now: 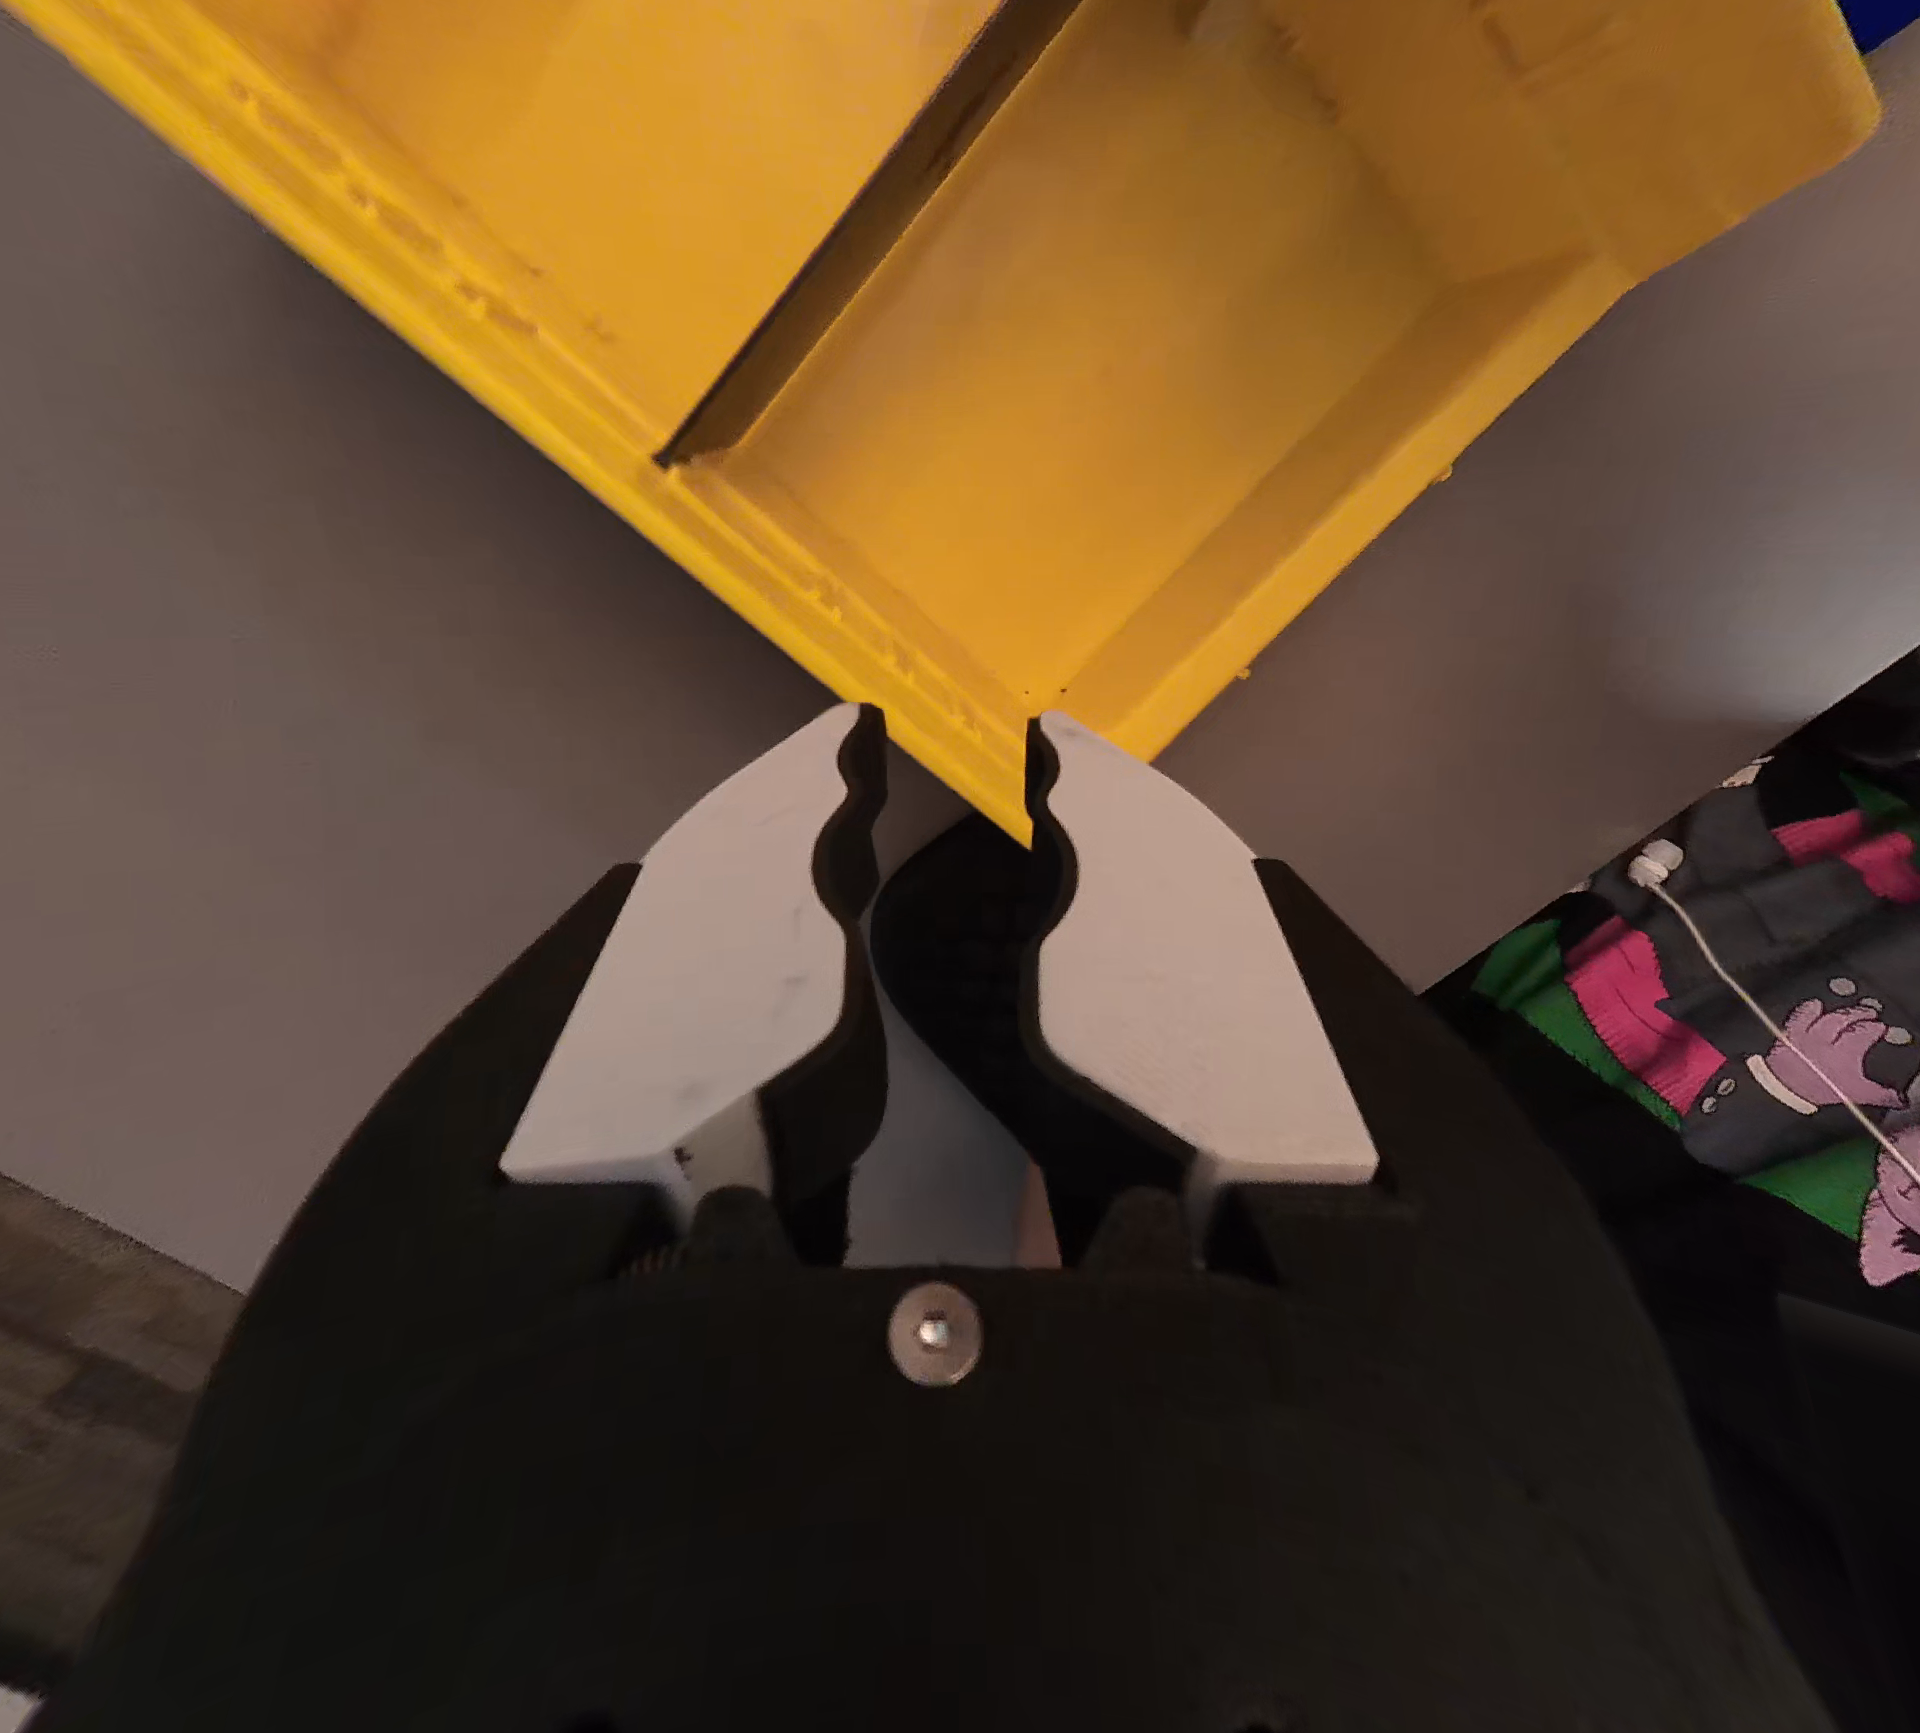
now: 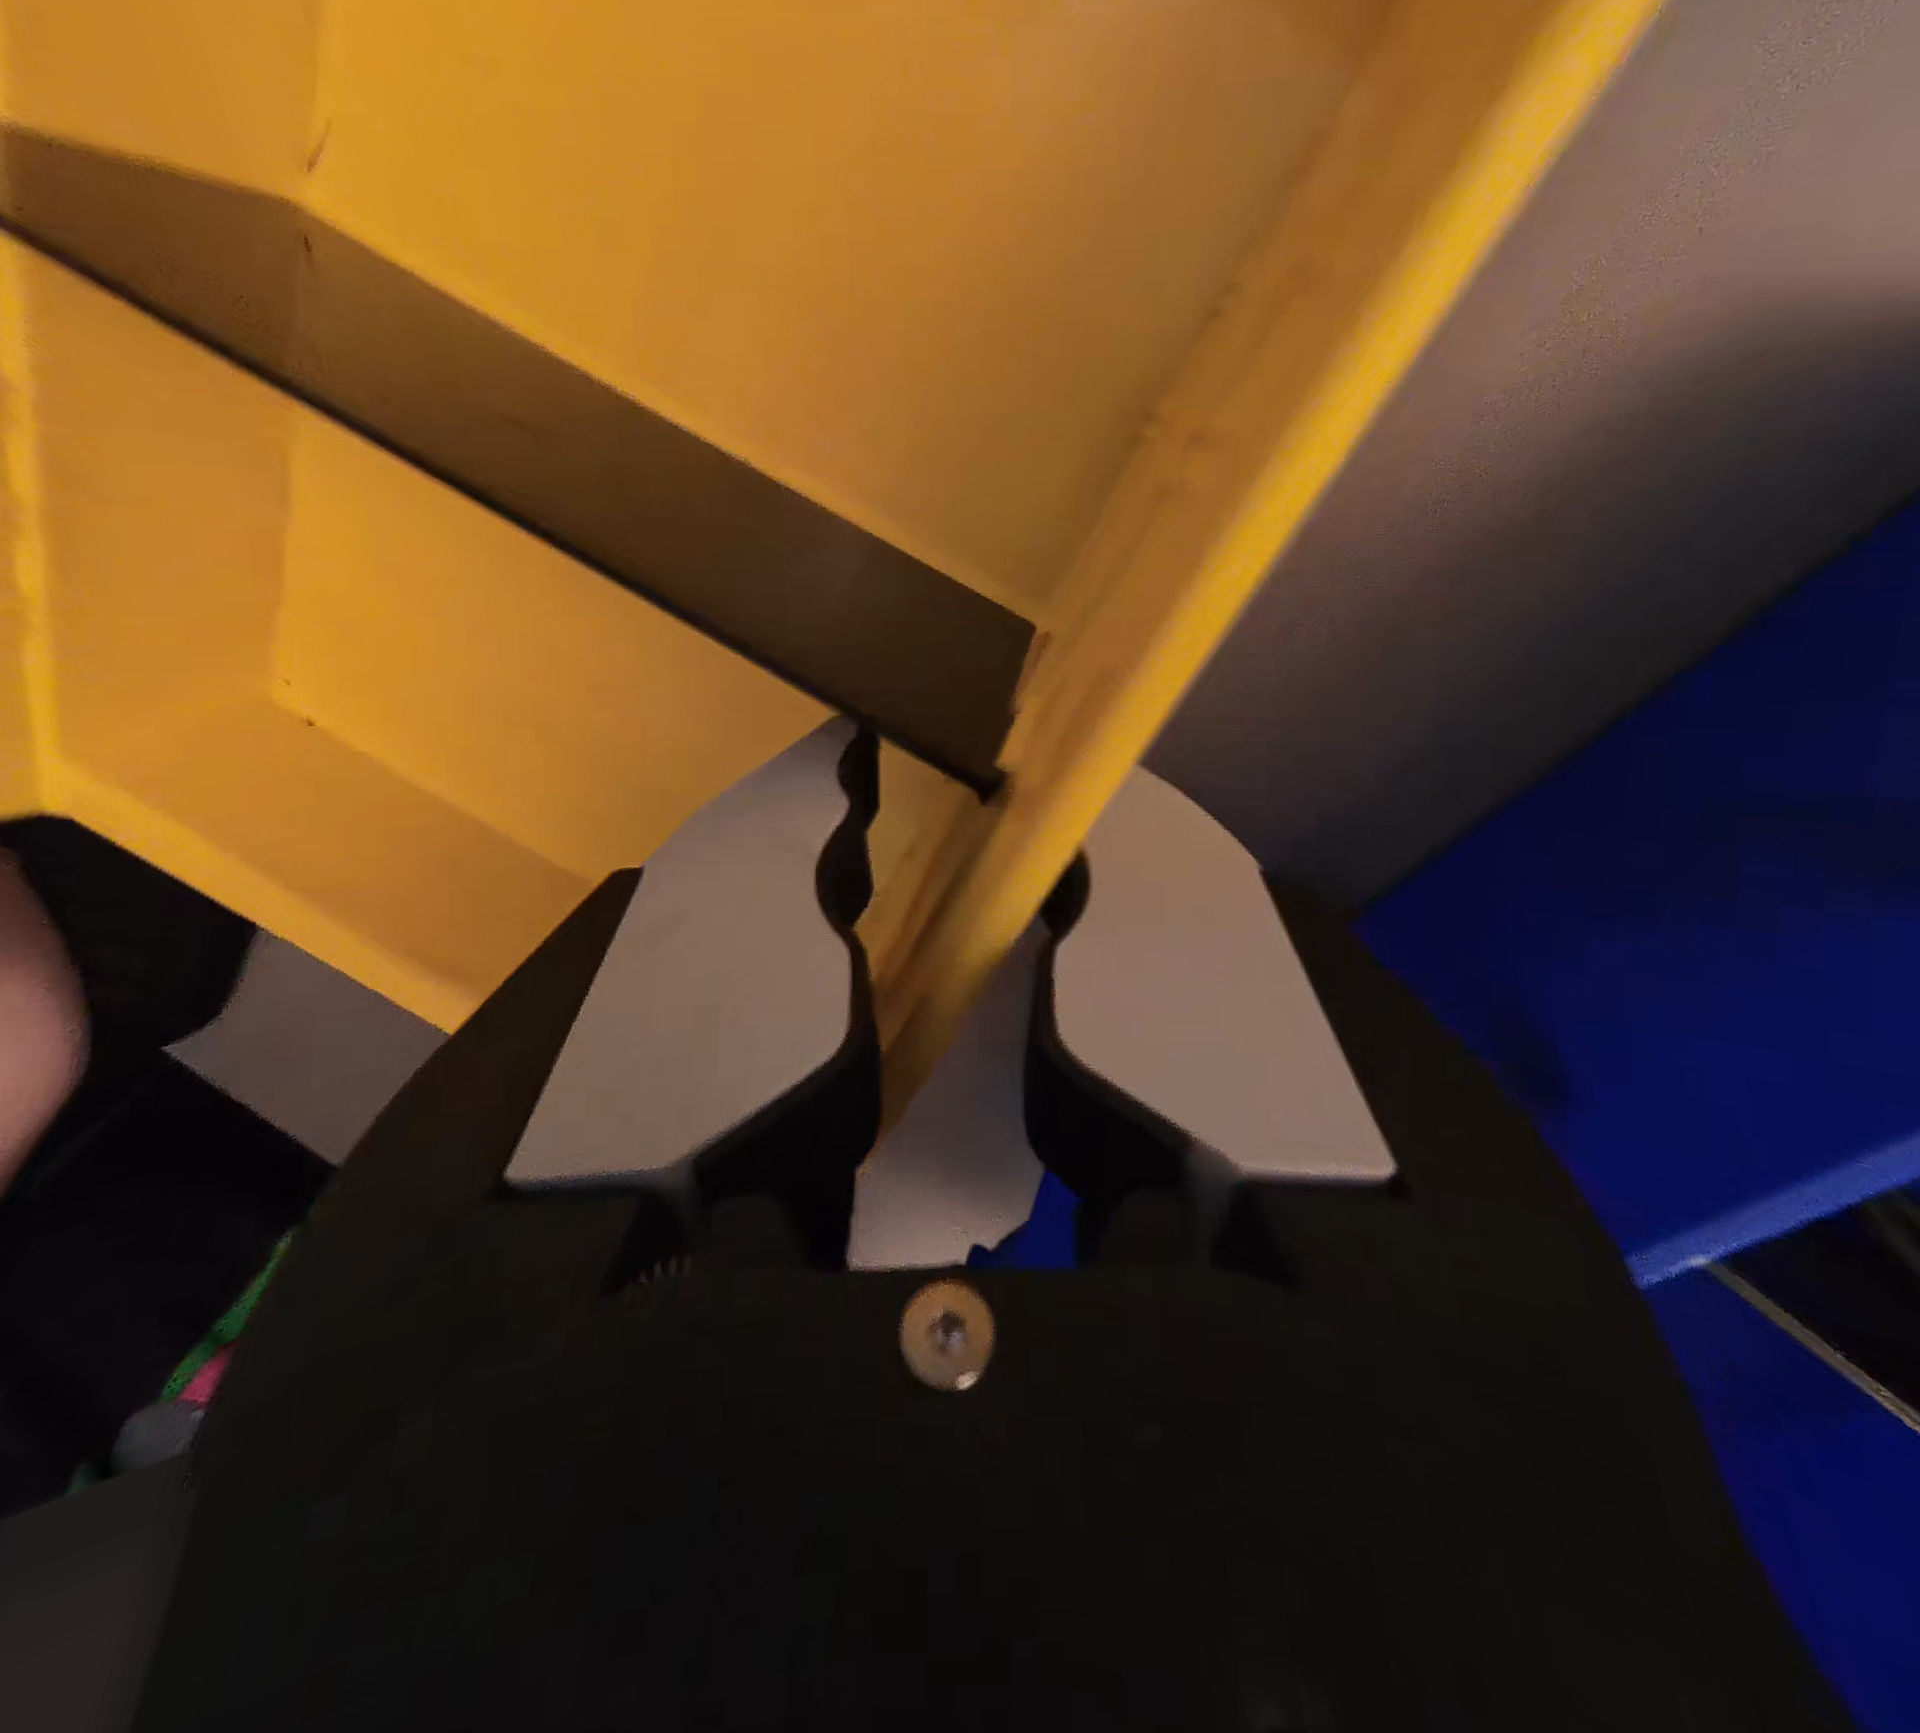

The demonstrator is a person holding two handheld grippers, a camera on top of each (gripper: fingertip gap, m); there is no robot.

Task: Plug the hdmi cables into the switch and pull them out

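No HDMI cable or switch shows in either view. A yellow plastic bin [image 1: 1039,333] with a thin dark divider [image 1: 883,208] fills both views and looks empty inside. My left gripper [image 1: 956,748] has the bin's near corner rim between its fingers, with the pads against it. In the right wrist view the bin [image 2: 727,125] has its long rim running between the fingers of my right gripper [image 2: 956,769]. That rim covers the right fingertip. The divider [image 2: 520,436] ends just beyond the left fingertip.
The bin is over a grey table [image 1: 312,644], which also shows in the right wrist view [image 2: 1558,333]. A blue object [image 2: 1662,852] stands to the right. A person's patterned clothing [image 1: 1714,1008] with a white cord lies close on the right. Floor shows at the lower left [image 1: 83,1320].
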